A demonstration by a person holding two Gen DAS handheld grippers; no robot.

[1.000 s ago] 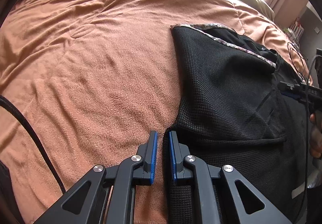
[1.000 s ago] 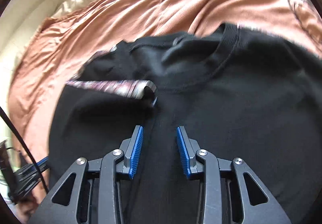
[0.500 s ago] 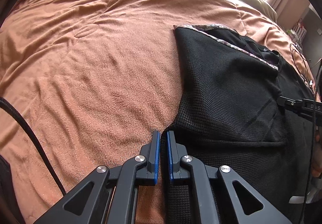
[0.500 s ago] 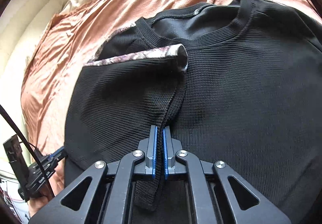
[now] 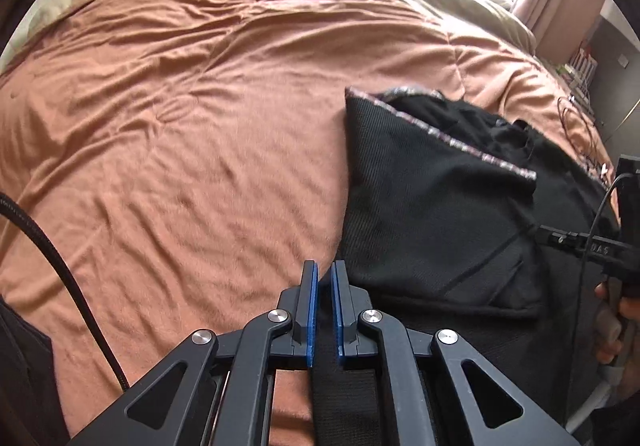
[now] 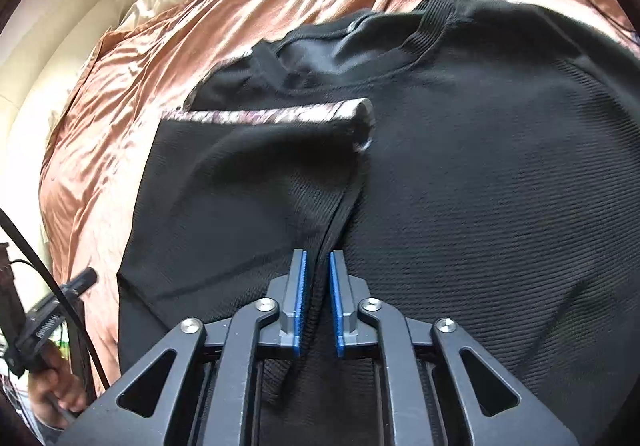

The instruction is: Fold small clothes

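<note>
Both grippers pinching the black top!
The left hand-held gripper (image 5: 325, 288) clamps its edge; the right hand-held gripper's (image 6: 317, 278) jaws, just easing apart, hold a fold of the black top (image 6: 480, 185) on the bed (image 5: 180, 145).

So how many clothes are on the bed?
1: a black knit top spread on the orange blanket, one patterned-edged sleeve folded across it. More could lie outside the views.
</note>
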